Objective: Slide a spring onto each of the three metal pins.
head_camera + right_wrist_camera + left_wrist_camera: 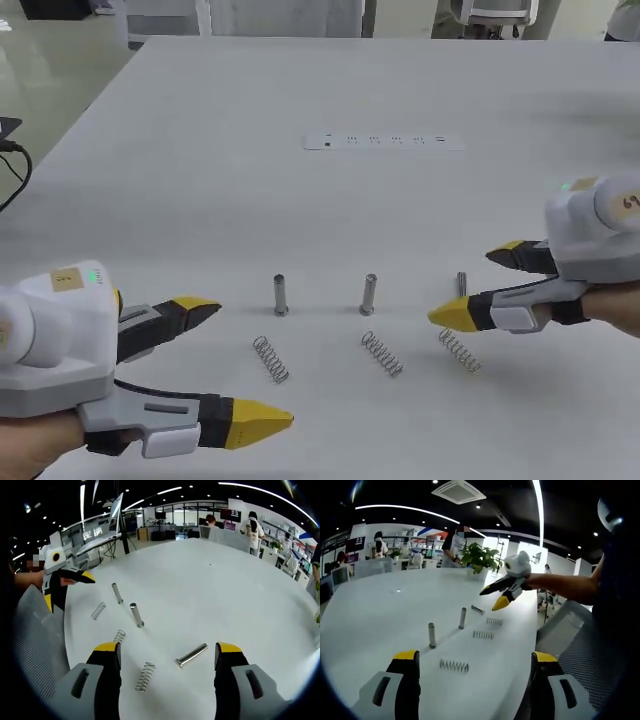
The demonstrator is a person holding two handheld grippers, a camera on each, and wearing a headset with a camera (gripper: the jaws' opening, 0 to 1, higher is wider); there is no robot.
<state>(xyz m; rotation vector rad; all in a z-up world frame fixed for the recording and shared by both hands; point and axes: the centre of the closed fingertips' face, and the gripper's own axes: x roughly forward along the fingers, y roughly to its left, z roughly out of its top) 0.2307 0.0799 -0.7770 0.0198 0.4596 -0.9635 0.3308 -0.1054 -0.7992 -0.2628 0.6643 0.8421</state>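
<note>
My left gripper (235, 362) and right gripper (470, 287) hover above the white counter (320, 200), fingers (255, 417) wide apart on both. Three springs (381, 354) lie loose, just in front of the metal pins (369, 293): two upright, the right pin (192, 655) lying flat.

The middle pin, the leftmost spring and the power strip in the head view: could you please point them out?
middle pin (370, 293), head view, mid-shaft.
leftmost spring (271, 359), head view, middle coils.
power strip (383, 141), head view, centre of its top face.
</note>
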